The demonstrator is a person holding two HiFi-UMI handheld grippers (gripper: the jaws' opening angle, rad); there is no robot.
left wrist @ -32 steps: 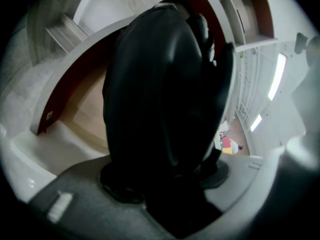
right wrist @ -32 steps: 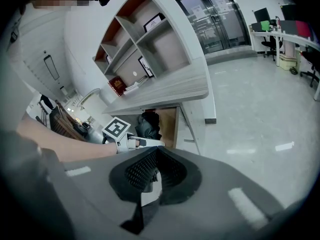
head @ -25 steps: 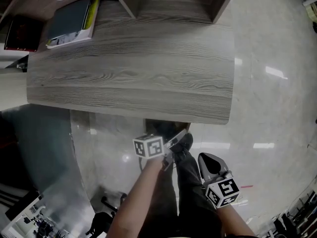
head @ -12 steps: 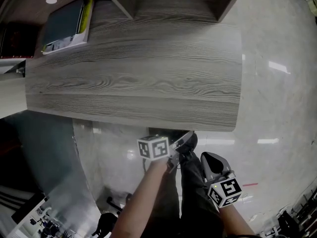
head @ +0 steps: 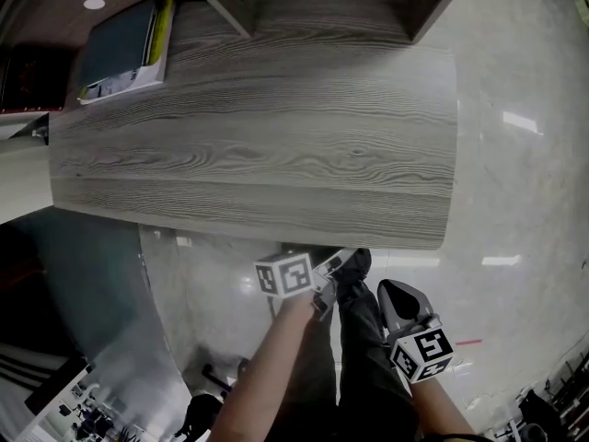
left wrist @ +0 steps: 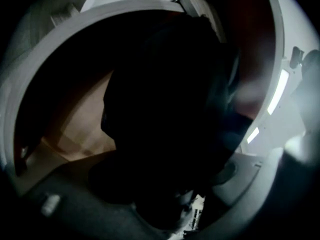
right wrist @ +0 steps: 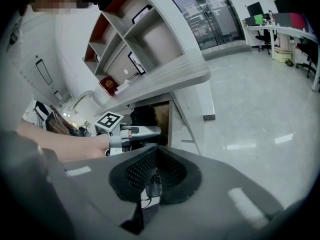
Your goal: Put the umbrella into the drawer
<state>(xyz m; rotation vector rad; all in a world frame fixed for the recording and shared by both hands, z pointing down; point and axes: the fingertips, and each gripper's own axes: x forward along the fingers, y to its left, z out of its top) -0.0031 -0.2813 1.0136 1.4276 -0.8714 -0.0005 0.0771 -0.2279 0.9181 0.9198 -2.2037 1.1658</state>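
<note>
The umbrella (left wrist: 170,109) is a black mass filling the middle of the dark left gripper view; it lies in the drawer (left wrist: 75,129), whose light wooden inside shows at the left. My left gripper (left wrist: 165,184) reaches under the desk's front edge (head: 339,263). Its jaws have just been opening and now stand wide around the umbrella's near end. In the right gripper view the left gripper (right wrist: 142,130) points into the drawer opening (right wrist: 162,115), with the dark umbrella (right wrist: 144,116) behind it. My right gripper (right wrist: 156,151) hangs back beside my leg (head: 398,300), shut and empty.
The grey wood-grain desk top (head: 258,145) overhangs the drawer. Books (head: 124,49) lie at its far left corner. Shelves (right wrist: 130,39) rise behind the desk. Glossy floor (right wrist: 250,109) spreads to the right, with office chairs (right wrist: 307,49) far off.
Both grippers have slid slightly down and right in the head view. The left one stays at the desk's front edge.
</note>
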